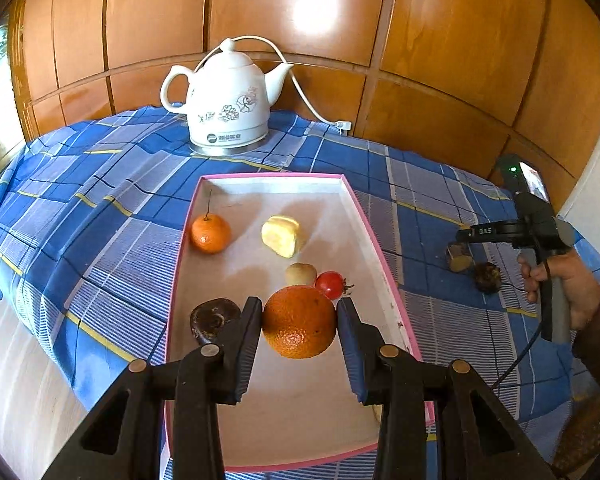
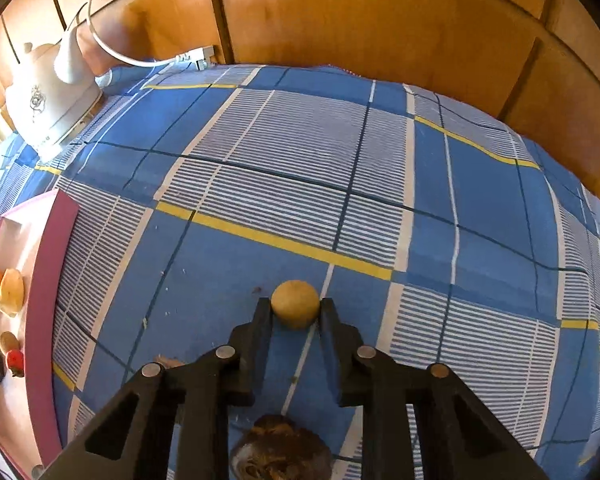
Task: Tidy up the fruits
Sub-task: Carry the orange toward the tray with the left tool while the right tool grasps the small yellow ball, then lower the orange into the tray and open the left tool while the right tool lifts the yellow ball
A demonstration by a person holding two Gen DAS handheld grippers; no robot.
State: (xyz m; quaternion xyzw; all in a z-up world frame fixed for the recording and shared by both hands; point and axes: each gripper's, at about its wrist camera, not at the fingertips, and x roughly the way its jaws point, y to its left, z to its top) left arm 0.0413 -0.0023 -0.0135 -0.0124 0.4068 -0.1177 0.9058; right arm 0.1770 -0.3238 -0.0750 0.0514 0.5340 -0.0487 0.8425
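My left gripper (image 1: 299, 312) is shut on a large orange (image 1: 299, 322) and holds it over the pink-rimmed white tray (image 1: 384, 248). In the tray lie a small mandarin (image 1: 211, 233), a yellow fruit piece (image 1: 282, 236), a small tan fruit (image 1: 301, 274), a red tomato (image 1: 330, 285) and a dark brown fruit (image 1: 212, 319). My right gripper (image 2: 296, 308) is closed around a round tan fruit (image 2: 295, 303) on the cloth; it also shows in the left wrist view (image 1: 459, 257). A dark rough fruit (image 2: 280, 450) lies under the right gripper, and it shows in the left wrist view (image 1: 487, 277).
A white ceramic kettle (image 1: 230, 100) with its cord stands at the back of the blue checked cloth (image 2: 340, 160). Wooden panels (image 1: 440, 40) rise behind the table. The tray's pink wall (image 2: 42, 320) is at the left of the right wrist view.
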